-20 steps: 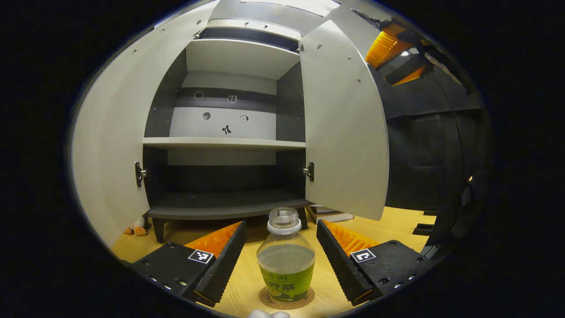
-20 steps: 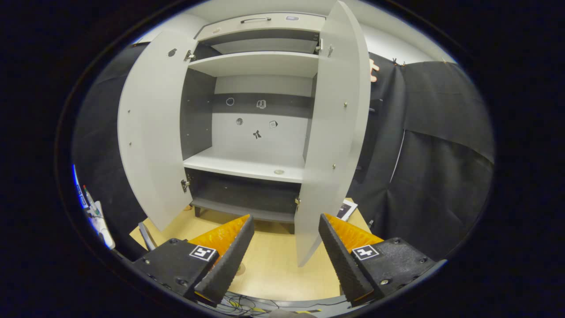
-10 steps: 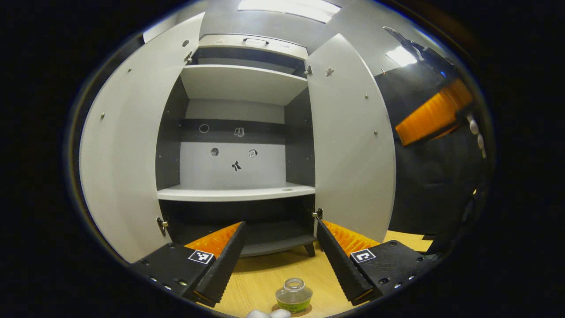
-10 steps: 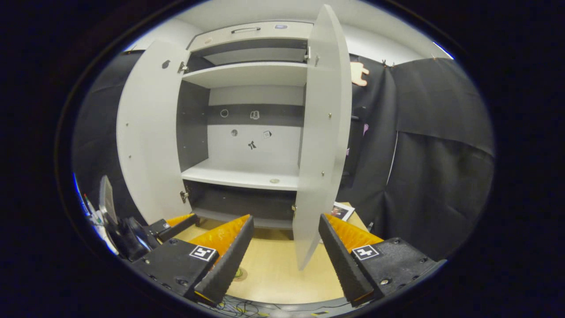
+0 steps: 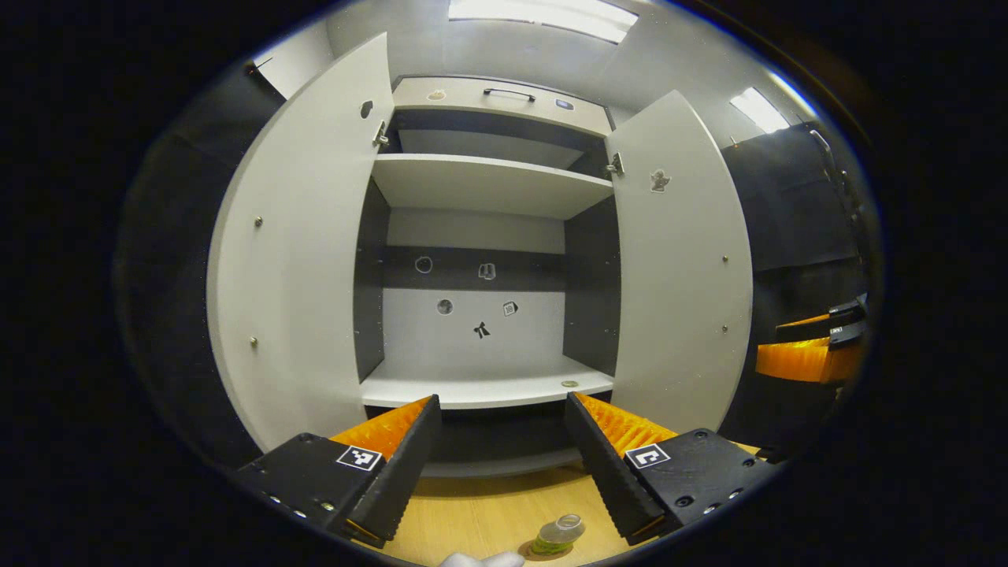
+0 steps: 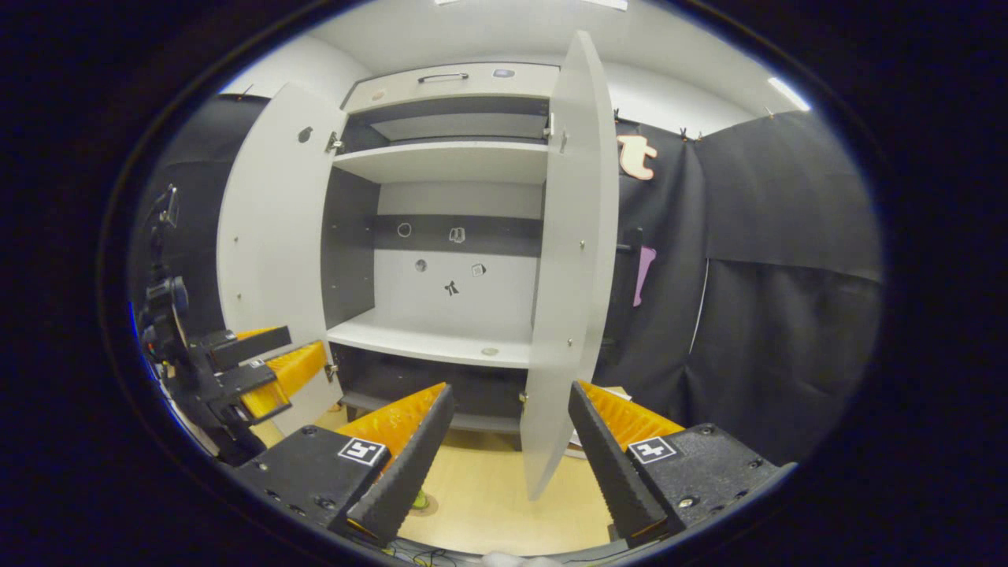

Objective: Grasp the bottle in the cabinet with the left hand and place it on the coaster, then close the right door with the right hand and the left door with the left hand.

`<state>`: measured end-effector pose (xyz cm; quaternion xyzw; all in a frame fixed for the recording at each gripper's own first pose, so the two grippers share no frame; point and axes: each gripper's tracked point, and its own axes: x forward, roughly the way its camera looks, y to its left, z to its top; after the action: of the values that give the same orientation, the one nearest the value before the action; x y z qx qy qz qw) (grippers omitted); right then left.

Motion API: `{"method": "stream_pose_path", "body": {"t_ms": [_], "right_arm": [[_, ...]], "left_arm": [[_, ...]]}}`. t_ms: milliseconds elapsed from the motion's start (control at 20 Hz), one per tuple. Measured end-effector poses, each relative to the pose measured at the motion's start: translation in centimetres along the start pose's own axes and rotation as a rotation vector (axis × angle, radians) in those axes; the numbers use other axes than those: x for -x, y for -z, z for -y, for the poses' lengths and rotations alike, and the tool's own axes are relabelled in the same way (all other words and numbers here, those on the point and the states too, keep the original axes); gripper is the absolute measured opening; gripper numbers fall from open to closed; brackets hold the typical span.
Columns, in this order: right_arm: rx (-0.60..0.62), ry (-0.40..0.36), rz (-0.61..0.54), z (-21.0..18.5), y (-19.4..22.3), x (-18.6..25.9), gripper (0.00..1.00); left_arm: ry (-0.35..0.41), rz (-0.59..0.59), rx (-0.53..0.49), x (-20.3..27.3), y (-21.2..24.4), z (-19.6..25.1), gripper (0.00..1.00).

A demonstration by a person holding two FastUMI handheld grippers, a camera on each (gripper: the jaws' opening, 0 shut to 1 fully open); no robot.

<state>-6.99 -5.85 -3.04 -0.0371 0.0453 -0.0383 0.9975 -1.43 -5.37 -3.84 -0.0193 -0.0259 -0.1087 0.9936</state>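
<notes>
The clear bottle with a green label (image 5: pixel 557 534) stands on the round cork coaster (image 5: pixel 526 554) on the wooden table, low between my left gripper's fingers and well below them. My left gripper (image 5: pixel 500 465) is open and holds nothing; it faces the open cabinet. The left door (image 5: pixel 303 252) and the right door (image 5: pixel 681 276) both stand wide open. My right gripper (image 6: pixel 508 461) is open, with the right door (image 6: pixel 571 260) edge-on just ahead between its fingers. The left gripper (image 6: pixel 268 356) appears at the left, in front of the left door (image 6: pixel 272 228). The bottle (image 6: pixel 420 499) peeks out beside the right gripper's left finger.
The cabinet's white shelf (image 5: pixel 480 390) carries a small round disc (image 5: pixel 568 384). Small stickers dot the back panel (image 5: pixel 472 315). A drawer with a handle (image 5: pixel 508 94) tops the cabinet. The right gripper (image 5: pixel 811 340) sits at the far right. A booklet (image 6: pixel 622 391) lies behind the right door.
My left gripper has risen and drawn back from the bottle, which stays on the coaster. The right gripper has shifted so that the right door is now more edge-on.
</notes>
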Motion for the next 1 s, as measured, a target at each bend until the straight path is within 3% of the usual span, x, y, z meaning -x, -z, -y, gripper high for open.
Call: {"method": "stream_pose_path", "body": {"t_ms": [350, 800, 1000], "right_arm": [[-0.081, 0.007, -0.001, 4.4, 0.7, -0.8, 0.97], [-0.172, 0.049, 0.028, 18.3, -2.2, -4.1, 0.97], [-0.172, -0.002, 0.065, 20.8, -4.8, -6.7, 0.97]], "left_arm": [[-0.133, -0.051, -0.052, 4.6, -0.5, -3.1, 0.96], [-0.262, -0.043, -0.042, 7.1, -2.4, 1.3, 0.96], [-0.323, -0.041, -0.052, 8.0, -3.0, 3.3, 0.96]]}}
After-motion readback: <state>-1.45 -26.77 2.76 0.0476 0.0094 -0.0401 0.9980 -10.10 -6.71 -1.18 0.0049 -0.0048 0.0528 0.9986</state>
